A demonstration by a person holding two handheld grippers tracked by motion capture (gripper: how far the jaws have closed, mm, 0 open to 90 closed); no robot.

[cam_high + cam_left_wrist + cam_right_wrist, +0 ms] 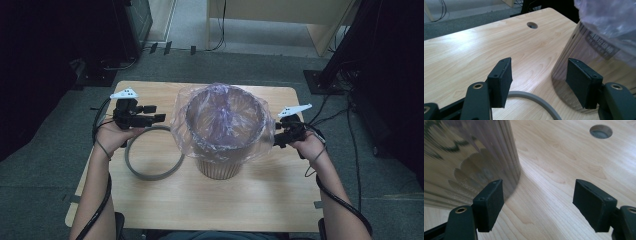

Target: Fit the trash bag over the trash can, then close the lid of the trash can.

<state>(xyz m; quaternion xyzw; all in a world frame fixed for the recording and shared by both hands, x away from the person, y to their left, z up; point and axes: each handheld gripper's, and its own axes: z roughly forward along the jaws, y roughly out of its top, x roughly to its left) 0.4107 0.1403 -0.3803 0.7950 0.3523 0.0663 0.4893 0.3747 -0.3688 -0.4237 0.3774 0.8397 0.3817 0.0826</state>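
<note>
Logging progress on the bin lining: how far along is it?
Done: the plastic bag sits in the bin, its edge folded over the rim. In hand: nothing; left gripper and right gripper flank it, open. Left, probably: the grey ring lies on the table.

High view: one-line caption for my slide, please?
Two open tools, left tool and right tool, flank a bag-lined bin on the wooden table; grey ring lies beside it.

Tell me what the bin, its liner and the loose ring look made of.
Bin: likely plastic with a glossy wood-grain print; it mirrors the table. Liner: thin clear plastic film, crinkled, faintly purple. Ring: matte grey, probably plastic or rubber.
</note>
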